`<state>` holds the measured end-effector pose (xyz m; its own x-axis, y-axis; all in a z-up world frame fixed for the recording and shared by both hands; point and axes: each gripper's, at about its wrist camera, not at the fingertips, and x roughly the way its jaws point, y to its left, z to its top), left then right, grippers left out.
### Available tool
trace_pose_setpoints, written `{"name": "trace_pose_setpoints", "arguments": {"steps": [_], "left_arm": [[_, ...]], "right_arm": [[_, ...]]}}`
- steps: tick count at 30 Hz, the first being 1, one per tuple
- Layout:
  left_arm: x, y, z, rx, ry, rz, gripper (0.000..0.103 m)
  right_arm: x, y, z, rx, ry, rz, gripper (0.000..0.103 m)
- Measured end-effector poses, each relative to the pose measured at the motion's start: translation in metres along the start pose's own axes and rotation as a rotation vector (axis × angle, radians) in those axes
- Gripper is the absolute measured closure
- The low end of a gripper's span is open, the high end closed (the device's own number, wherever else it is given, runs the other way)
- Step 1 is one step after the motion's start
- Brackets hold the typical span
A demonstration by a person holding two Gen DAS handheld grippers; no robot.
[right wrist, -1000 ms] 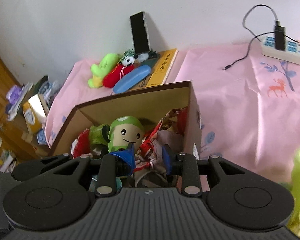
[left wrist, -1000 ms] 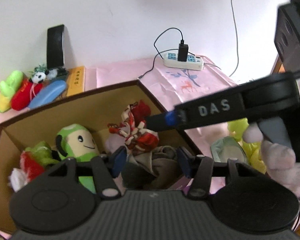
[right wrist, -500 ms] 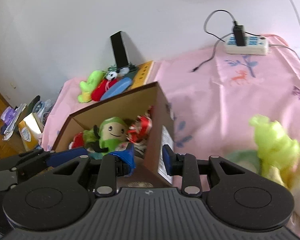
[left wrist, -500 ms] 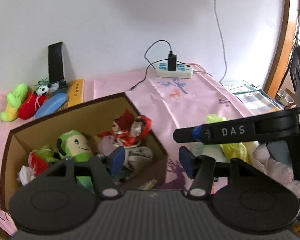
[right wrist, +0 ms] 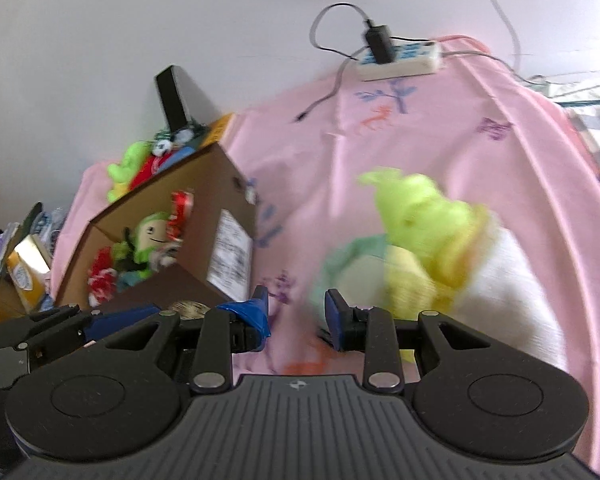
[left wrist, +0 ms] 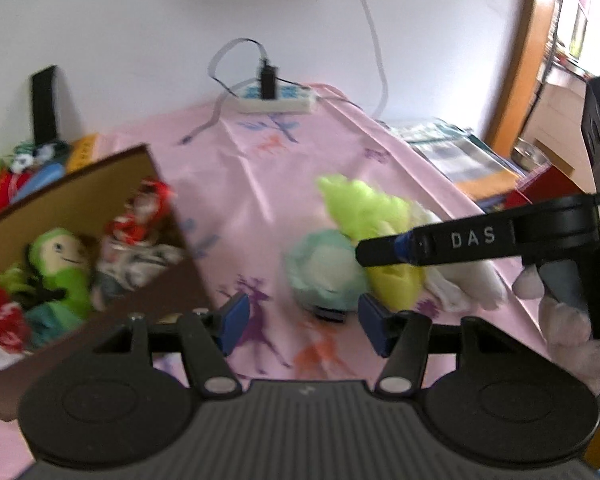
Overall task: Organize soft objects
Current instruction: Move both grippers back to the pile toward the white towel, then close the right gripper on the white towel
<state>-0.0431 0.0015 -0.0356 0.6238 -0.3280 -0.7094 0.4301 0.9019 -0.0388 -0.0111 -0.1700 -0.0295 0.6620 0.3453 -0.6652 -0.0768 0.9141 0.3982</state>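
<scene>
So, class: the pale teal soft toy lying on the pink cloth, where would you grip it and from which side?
Grip the pale teal soft toy across its rounded body, coming from the near side, where the open left gripper faces it. Its right flank presses against the yellow-green plush, so that side looks crowded.

Both views are being lit brightly and evenly by daylight, and the strongest glare is being thrown from the window (left wrist: 576,20) at the upper right of the left wrist view. The white wall (right wrist: 180,12) is being rendered soft grey. Motion blur is being smeared across the pink cloth (left wrist: 292,184), the cardboard box (right wrist: 220,184) and the lime-green plush (right wrist: 420,216), while the near gripper bodies are being kept sharp. Straight edges are being bent by fisheye distortion, and the corners are being darkened.
</scene>
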Motion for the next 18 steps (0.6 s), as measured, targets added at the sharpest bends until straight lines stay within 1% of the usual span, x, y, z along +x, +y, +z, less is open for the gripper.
{"name": "trace_pose_setpoints", "arguments": {"steps": [7, 12, 18], "left_arm": [[0.024, -0.045, -0.002, 0.068, 0.055, -0.091, 0.043], [0.036, -0.074, 0.002, 0.122, 0.053, -0.167, 0.043], [0.057, -0.097, 0.009, 0.15, 0.067, -0.242, 0.043]], "right_arm": [[-0.023, -0.042, -0.014, 0.056, -0.014, -0.079, 0.089], [-0.039, -0.069, -0.02, 0.109, -0.036, -0.121, 0.089], [-0.051, -0.1, -0.023, 0.169, -0.048, -0.173, 0.089]]}}
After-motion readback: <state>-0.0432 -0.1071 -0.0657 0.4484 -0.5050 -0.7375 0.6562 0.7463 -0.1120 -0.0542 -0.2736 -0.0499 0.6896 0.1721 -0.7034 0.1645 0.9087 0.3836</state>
